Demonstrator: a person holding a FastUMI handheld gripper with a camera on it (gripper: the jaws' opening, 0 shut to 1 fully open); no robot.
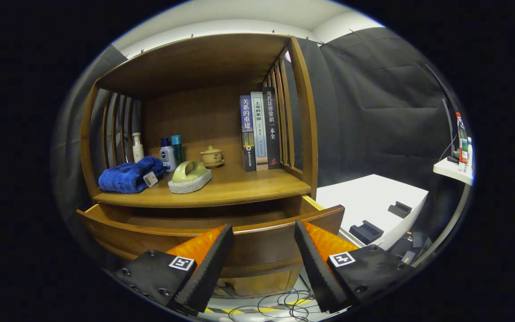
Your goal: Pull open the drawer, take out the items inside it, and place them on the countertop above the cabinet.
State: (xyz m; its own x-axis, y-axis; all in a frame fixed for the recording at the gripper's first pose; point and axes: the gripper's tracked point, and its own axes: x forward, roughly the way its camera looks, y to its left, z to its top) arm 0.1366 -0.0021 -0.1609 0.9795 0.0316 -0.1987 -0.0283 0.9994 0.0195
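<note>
The drawer (257, 243) stands pulled open below the countertop (239, 185), where a blue towel (128, 176) and scrubber (190, 175) already lie (drawer's inside looks bare), and the gripper (262, 250) gapes wide, holding nothing.

Gripper-mounted fisheye faces the cabinet (199, 134) closely.

Wooden countertop (257, 185) carries: blue towel (128, 175) left, scrub brush (190, 175) beside it, bottles (171, 153) and lidded cup (212, 156) far, books (260, 132) upright right.
</note>
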